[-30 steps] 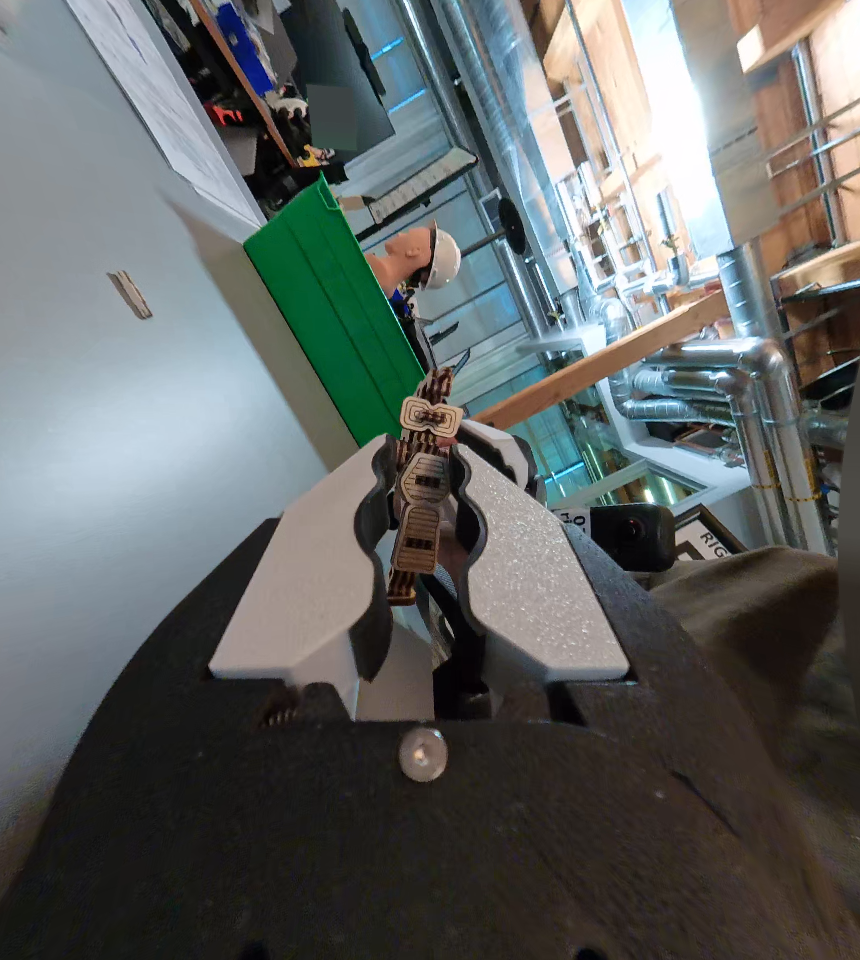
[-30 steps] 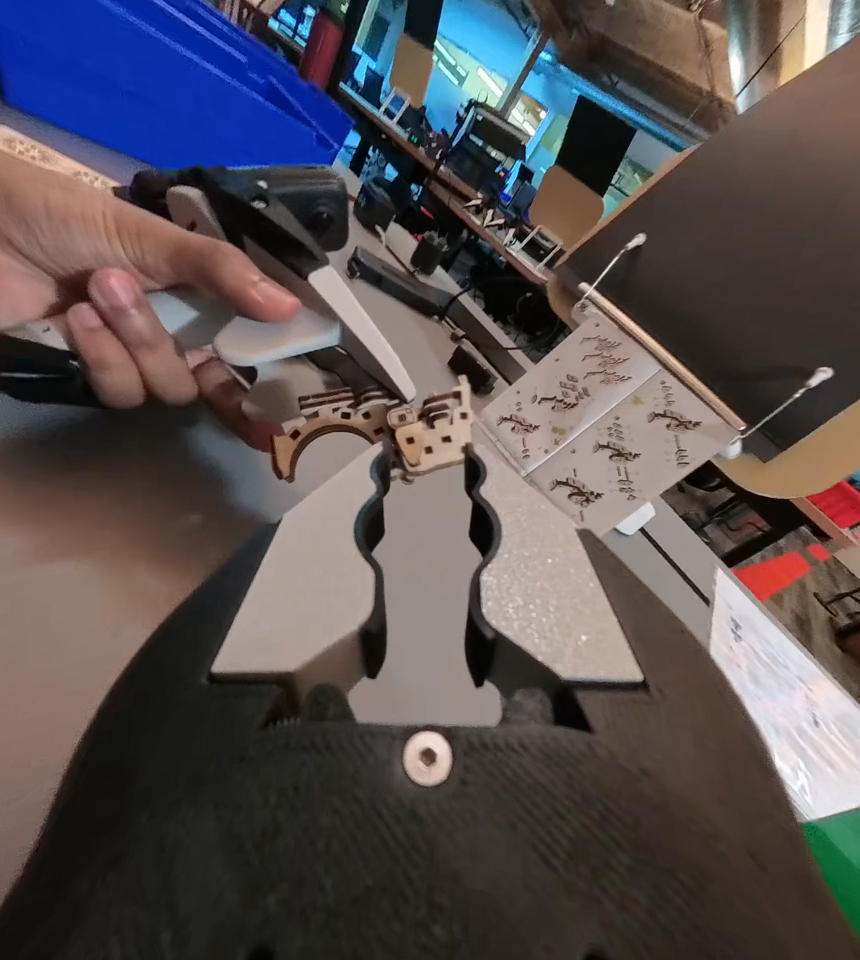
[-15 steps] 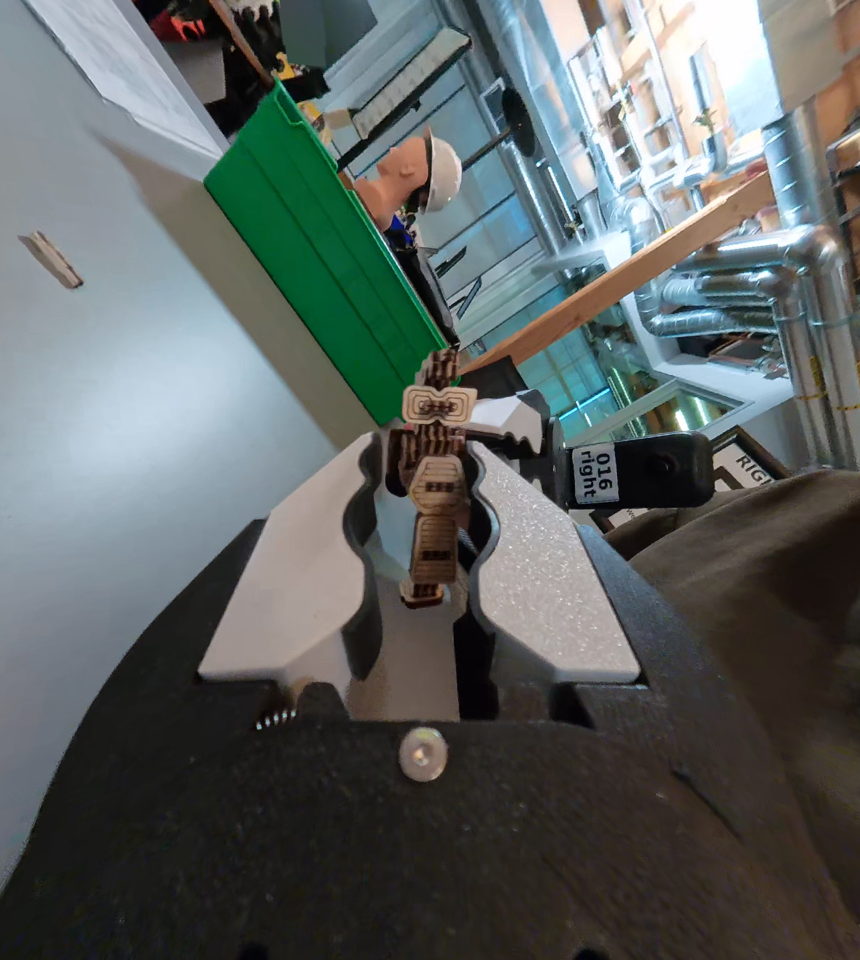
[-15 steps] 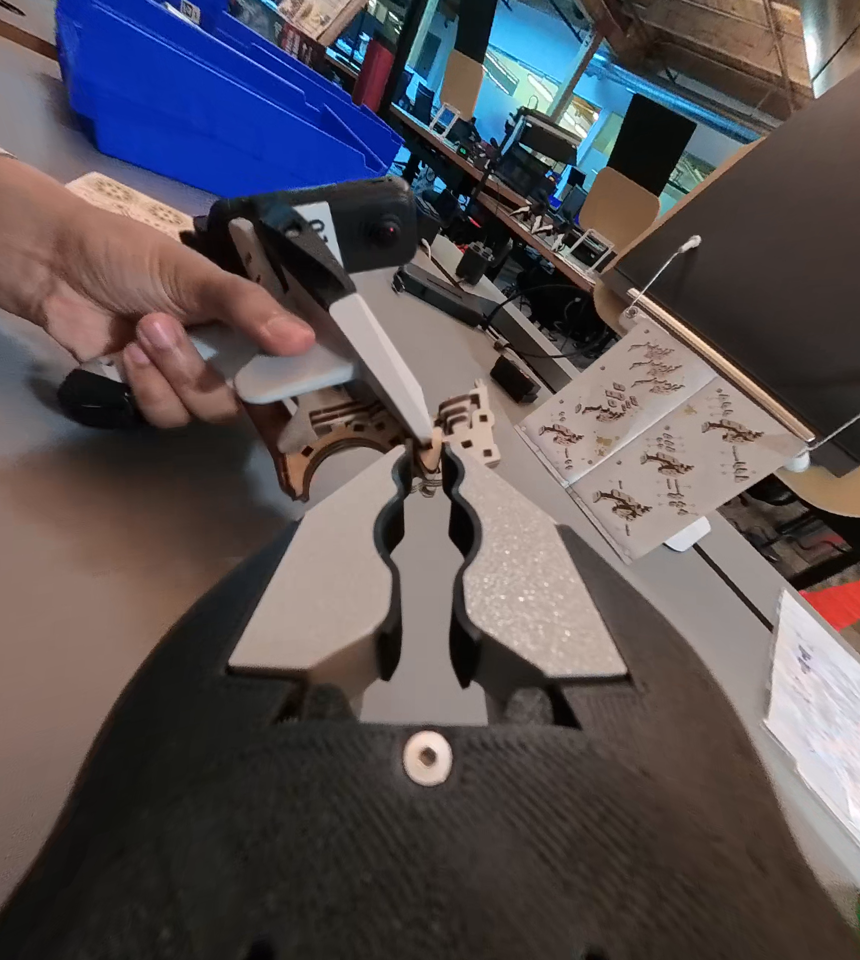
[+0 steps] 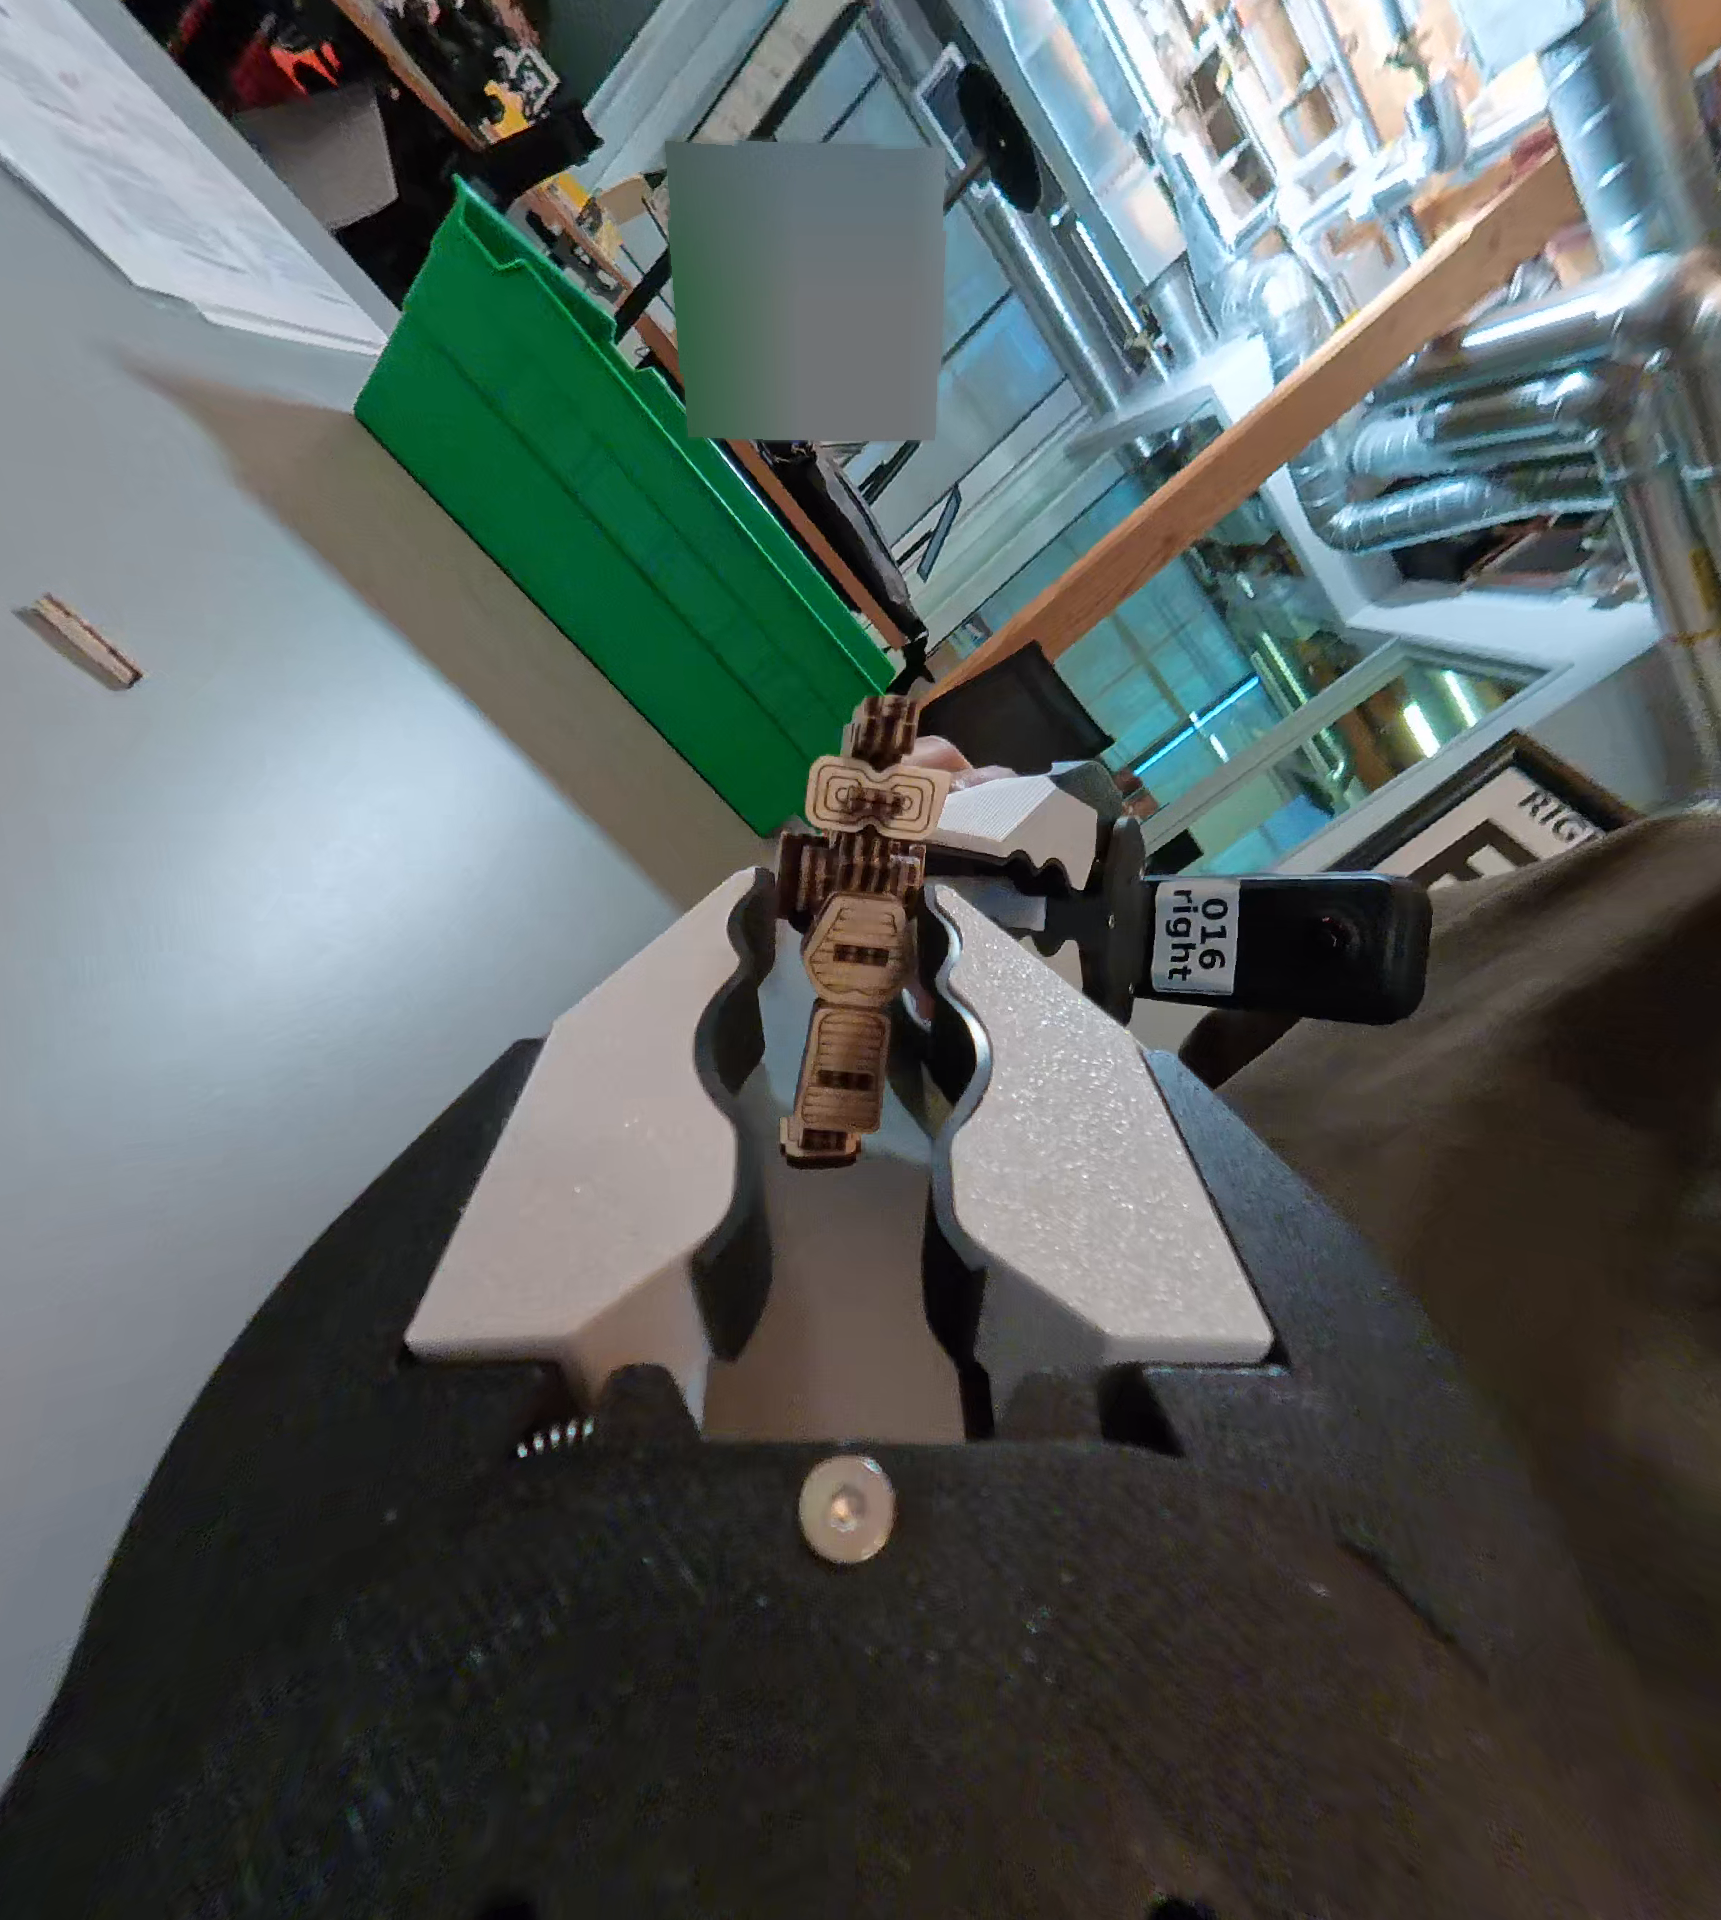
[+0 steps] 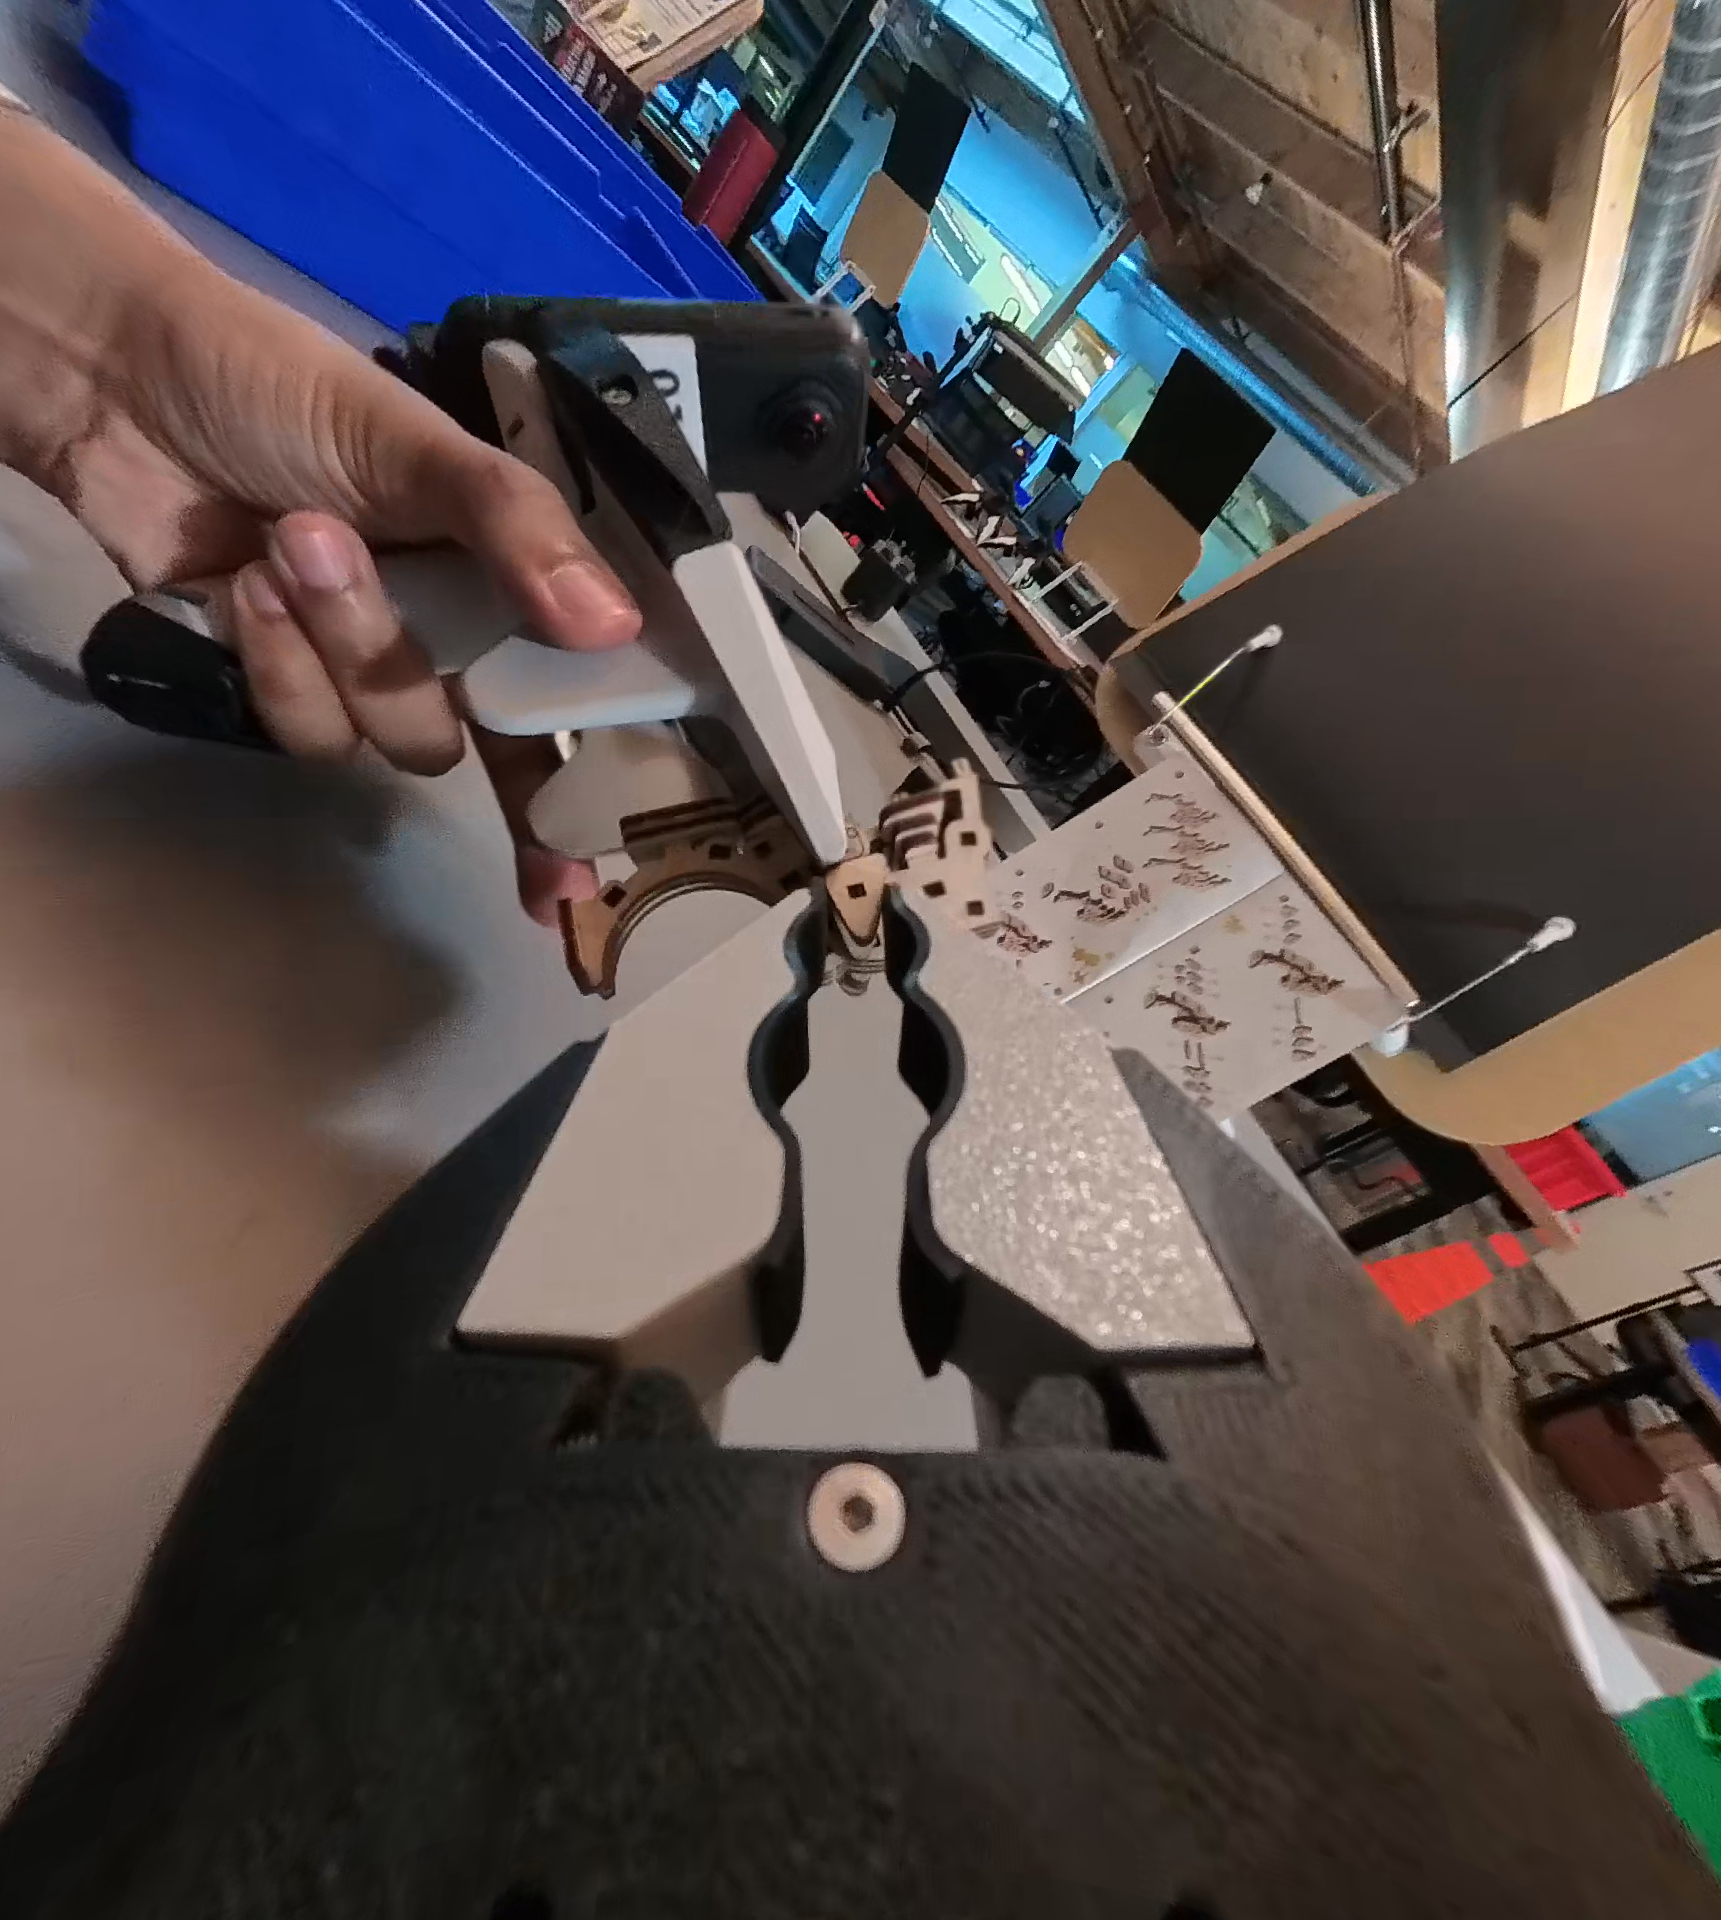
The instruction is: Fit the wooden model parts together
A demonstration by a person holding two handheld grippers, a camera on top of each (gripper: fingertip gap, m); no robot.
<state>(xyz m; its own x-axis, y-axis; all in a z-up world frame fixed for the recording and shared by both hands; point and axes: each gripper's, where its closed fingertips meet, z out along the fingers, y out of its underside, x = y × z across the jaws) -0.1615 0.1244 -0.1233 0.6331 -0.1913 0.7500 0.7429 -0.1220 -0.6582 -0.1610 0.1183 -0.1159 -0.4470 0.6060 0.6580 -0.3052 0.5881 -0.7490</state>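
Note:
The wooden model point(image 5: 848, 935) is a small laser-cut figure of stacked plates, held in the air between both grippers. My left gripper point(image 5: 848, 914) is open, with its jaws standing a little off the model on both sides. My right gripper point(image 6: 856, 914) is shut on a small tab of the model point(image 6: 854, 888). It also shows in the left wrist view point(image 5: 949, 847), gripping the model from the right. In the right wrist view, a hand point(image 6: 264, 436) holds the left gripper, whose white finger point(image 6: 762, 686) reaches the model beside its arched part point(image 6: 669, 883).
The grey table point(image 5: 160, 935) carries a green bin point(image 5: 627, 540), a paper sheet point(image 5: 108, 156) and a small loose wood piece point(image 5: 82, 644). Blue bins point(image 6: 368, 156) stand at the far left. A sheet of drawings point(image 6: 1178, 914) hangs on a black board point(image 6: 1510, 675). Less than 4 cm separates the two grippers' tips.
My left gripper has opened and let go of the model. My right gripper has closed on the model's tab. Both views have swung a little.

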